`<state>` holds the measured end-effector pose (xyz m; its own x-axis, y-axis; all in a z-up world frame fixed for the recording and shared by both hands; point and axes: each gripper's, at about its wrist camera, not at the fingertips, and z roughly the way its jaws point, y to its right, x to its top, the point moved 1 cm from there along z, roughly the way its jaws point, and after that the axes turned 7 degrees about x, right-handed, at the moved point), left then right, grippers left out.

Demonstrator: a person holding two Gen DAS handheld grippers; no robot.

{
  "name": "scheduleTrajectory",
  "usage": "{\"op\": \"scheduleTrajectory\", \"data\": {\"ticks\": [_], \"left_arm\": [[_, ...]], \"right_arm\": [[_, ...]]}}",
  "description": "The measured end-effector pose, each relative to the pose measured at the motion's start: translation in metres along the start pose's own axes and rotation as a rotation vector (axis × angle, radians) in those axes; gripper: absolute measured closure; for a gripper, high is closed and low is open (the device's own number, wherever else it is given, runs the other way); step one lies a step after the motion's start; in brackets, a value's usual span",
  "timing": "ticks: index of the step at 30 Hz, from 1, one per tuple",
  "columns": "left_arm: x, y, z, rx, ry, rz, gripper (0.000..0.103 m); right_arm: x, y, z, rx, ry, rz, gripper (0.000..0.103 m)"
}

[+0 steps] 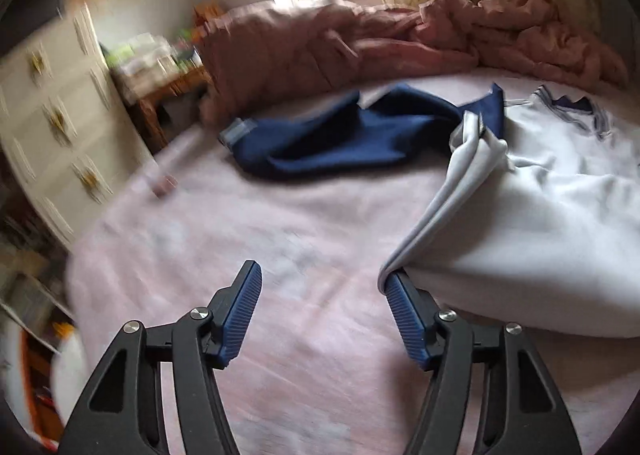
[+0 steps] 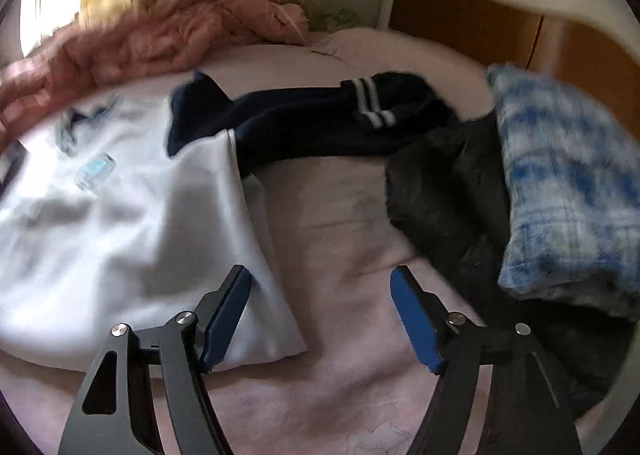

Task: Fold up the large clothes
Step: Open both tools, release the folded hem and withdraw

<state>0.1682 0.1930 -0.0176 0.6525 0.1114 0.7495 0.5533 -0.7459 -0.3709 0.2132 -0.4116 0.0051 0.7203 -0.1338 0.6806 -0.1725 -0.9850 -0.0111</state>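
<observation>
A white sweatshirt with navy sleeves lies on the pink bed sheet. In the left wrist view its white body (image 1: 540, 207) is at the right and a navy sleeve (image 1: 344, 135) stretches left. My left gripper (image 1: 320, 283) is open; its right finger (image 1: 404, 315) touches the white hem. In the right wrist view the white body (image 2: 120, 223) is at the left and the navy sleeve with white stripes (image 2: 320, 111) runs across the middle. My right gripper (image 2: 320, 283) is open over bare sheet, its left finger (image 2: 228, 307) resting over the white edge.
A rumpled pink duvet (image 1: 400, 35) lies at the far side of the bed. A white dresser (image 1: 52, 115) and a wooden side table (image 1: 168, 95) stand left. A black garment (image 2: 448, 191) and a blue-white plaid cloth (image 2: 568, 183) lie right, before a wooden headboard (image 2: 480, 23).
</observation>
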Motion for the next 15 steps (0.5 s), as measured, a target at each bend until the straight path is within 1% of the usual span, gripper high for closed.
{"op": "scheduleTrajectory", "data": {"ticks": [2,4,5,6,7,9,11,12,13,14,15], "left_arm": [[-0.001,0.005,-0.011,0.053,0.047,0.012,0.039],[-0.001,0.008,-0.024,0.097,0.093,0.044,0.039],[0.001,0.008,-0.032,0.106,0.115,0.053,0.039],[0.003,0.005,-0.037,0.104,0.137,0.046,0.035],[0.008,0.001,-0.037,0.089,0.145,0.027,0.031],[0.012,-0.011,-0.038,0.014,0.116,-0.011,0.026],[0.015,-0.023,-0.035,-0.111,0.084,-0.05,0.026],[0.016,-0.026,-0.034,-0.158,0.084,-0.072,0.025],[0.016,-0.03,-0.034,-0.179,0.091,-0.101,0.018],[0.016,-0.035,-0.037,-0.181,0.106,-0.143,0.012],[0.017,-0.037,-0.043,-0.181,0.129,-0.179,0.004]], "right_arm": [[0.005,0.007,-0.012,0.025,0.039,0.022,0.029],[0.009,0.003,-0.023,0.066,0.078,0.024,0.029],[0.011,0.0,-0.029,0.103,0.089,0.022,0.029],[0.012,-0.004,-0.035,0.144,0.103,0.018,0.029],[0.012,-0.006,-0.039,0.168,0.114,0.013,0.029],[0.01,-0.013,-0.049,0.238,0.133,-0.021,0.029],[0.006,-0.024,-0.056,0.307,0.124,-0.061,0.029],[0.004,-0.031,-0.056,0.335,0.126,-0.077,0.029],[0.002,-0.034,-0.057,0.338,0.13,-0.082,0.029],[-0.001,-0.041,-0.055,0.334,0.133,-0.086,0.029],[-0.004,-0.046,-0.053,0.331,0.133,-0.089,0.029]]}}
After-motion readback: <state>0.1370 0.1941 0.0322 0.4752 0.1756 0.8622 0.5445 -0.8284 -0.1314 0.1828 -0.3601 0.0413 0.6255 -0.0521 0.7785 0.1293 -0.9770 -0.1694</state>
